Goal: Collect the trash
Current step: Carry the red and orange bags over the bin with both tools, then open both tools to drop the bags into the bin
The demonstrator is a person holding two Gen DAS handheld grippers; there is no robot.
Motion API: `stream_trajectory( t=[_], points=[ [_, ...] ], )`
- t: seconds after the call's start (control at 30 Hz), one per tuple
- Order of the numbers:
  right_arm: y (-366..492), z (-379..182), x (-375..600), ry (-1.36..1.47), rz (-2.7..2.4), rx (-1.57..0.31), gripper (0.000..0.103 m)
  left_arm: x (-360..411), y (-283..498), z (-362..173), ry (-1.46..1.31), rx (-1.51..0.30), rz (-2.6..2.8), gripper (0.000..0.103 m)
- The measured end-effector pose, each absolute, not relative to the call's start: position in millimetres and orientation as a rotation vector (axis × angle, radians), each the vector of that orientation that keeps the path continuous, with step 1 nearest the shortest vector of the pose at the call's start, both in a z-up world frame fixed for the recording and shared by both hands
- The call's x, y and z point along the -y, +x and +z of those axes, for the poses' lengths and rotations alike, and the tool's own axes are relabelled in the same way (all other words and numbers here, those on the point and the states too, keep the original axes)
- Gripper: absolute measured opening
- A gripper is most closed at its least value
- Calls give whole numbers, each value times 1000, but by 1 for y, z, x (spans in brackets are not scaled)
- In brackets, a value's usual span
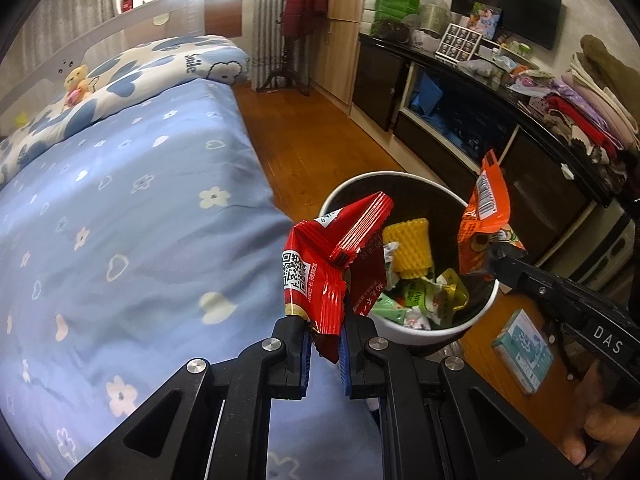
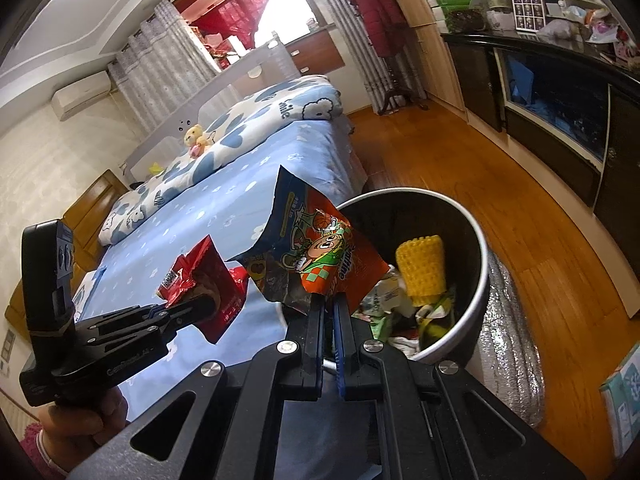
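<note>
My left gripper (image 1: pixel 325 330) is shut on a crumpled red snack wrapper (image 1: pixel 320 264), which hangs at the near left rim of the trash bin (image 1: pixel 404 330). My right gripper (image 2: pixel 329 300) is shut on an orange cartoon snack bag (image 2: pixel 320 256), held over the bin's (image 2: pixel 478 248) left rim. In the left wrist view the same orange bag (image 1: pixel 486 208) shows above the bin's right side, with the right gripper (image 1: pixel 496 254) clamped on it. The right wrist view shows the left gripper (image 2: pixel 200 306) with the red wrapper (image 2: pixel 208 284) beside the bed. Several wrappers and a yellow foam net (image 1: pixel 408 252) lie in the bin.
The bed with its blue flowered sheet (image 1: pixel 132 220) fills the left. Wooden floor (image 1: pixel 316 140) runs to a dark cabinet (image 1: pixel 480 120) on the right, cluttered on top. A teal box (image 1: pixel 522 350) lies on the floor by the bin. A silver foil mat (image 2: pixel 508 328) sits beside the bin.
</note>
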State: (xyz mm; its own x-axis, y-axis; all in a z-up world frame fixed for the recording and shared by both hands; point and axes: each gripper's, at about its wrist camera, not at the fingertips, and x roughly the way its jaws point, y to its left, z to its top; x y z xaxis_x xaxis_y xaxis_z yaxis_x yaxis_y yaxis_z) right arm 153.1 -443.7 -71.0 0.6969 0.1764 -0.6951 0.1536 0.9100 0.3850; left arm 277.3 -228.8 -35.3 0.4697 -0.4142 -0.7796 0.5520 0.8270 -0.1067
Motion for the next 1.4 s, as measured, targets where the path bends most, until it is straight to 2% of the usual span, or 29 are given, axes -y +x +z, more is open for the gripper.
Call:
stream_trajectory(
  t=[1.4],
  points=[
    [180,-91,478,450,-40,-886,4,294,304,-54,246,-951,-632,10]
  ],
)
